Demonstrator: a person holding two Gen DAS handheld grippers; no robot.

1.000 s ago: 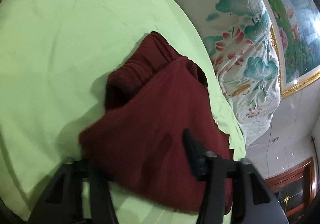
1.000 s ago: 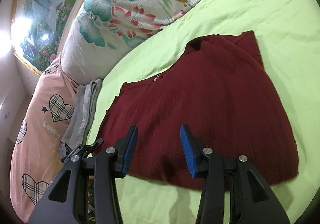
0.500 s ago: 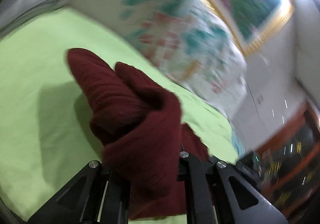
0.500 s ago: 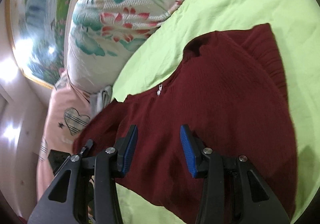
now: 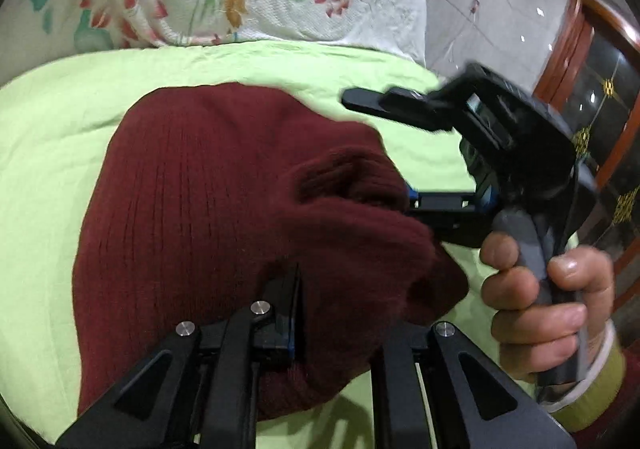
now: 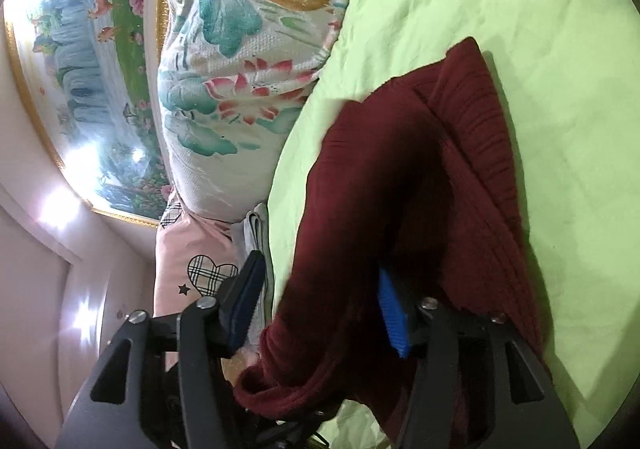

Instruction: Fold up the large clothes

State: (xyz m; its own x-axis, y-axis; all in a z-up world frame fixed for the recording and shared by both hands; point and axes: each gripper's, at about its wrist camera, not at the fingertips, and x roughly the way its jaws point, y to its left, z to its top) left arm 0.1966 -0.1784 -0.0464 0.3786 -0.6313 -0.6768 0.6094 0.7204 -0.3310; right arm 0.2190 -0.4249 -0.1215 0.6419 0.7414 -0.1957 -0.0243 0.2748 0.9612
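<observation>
A lime-green bed sheet [image 5: 60, 137] carries the maroon knit sweater [image 5: 192, 209], bunched beside a floral quilt [image 6: 240, 49]. The left tool [image 5: 340, 313] pinches a sweater fold. The right tool [image 6: 316, 309], in a person's hand [image 5: 544, 305], is opening, with sweater fabric between its blue pads [image 6: 394, 317].

A home bedroom: a bed [image 6: 520, 29] in a green sheet, floral quilt [image 6: 240, 49], heart-print pillow [image 6: 200, 249], framed landscape painting [image 6: 92, 69].

L gripper [image 5: 320, 313] swung its pinched sweater [image 5: 192, 209] edge across to the R gripper [image 6: 320, 309], whose jaws are opening (cloth now between them).
</observation>
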